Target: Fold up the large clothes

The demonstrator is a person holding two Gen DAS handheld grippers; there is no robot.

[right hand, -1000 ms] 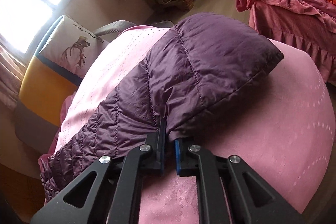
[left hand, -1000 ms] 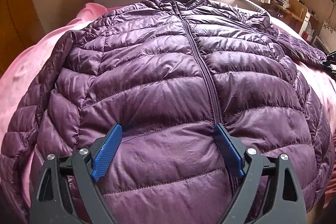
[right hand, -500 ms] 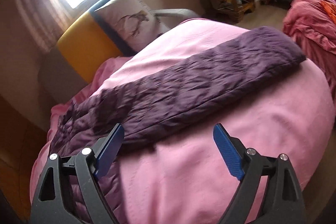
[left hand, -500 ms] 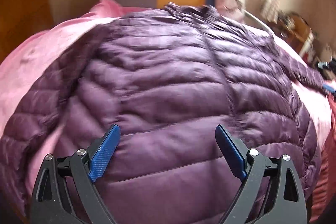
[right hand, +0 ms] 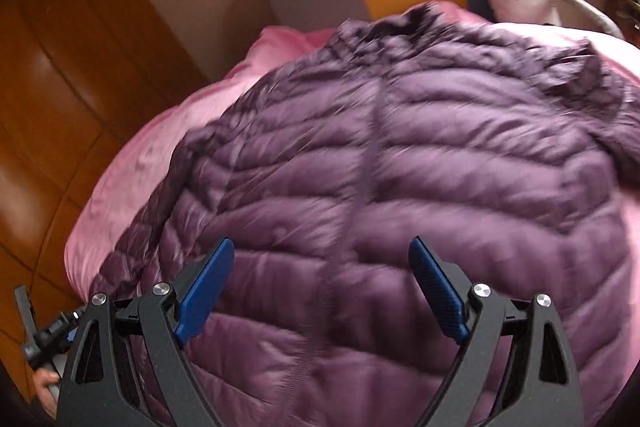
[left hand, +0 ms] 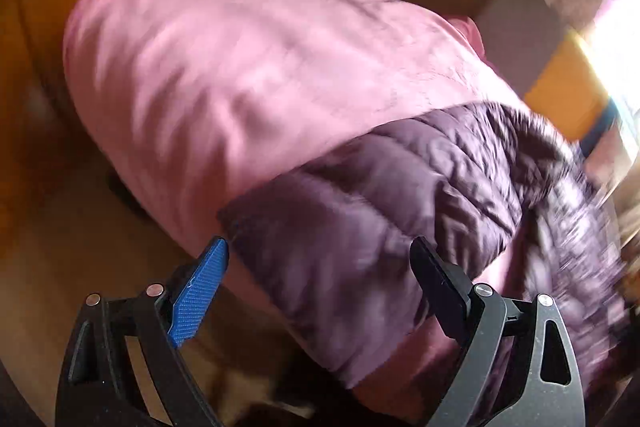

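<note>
Nearest, the right gripper [right hand: 322, 283] hangs wide open and empty, like the left gripper [left hand: 320, 275]. Beyond lies the purple jacket [right hand: 400, 167], front up on the pink bed [right hand: 132, 179], collar at twelve o'clock: puffy, light, probably slippery, best pinched at the sleeve cuff [left hand: 256, 223].

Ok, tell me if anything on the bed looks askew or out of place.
Nothing stands out. The purple jacket lies flat, front up, on the pink bedspread, its sleeve stretched toward the bed's edge. The frames are blurred, so small flaws could be missed.
</note>
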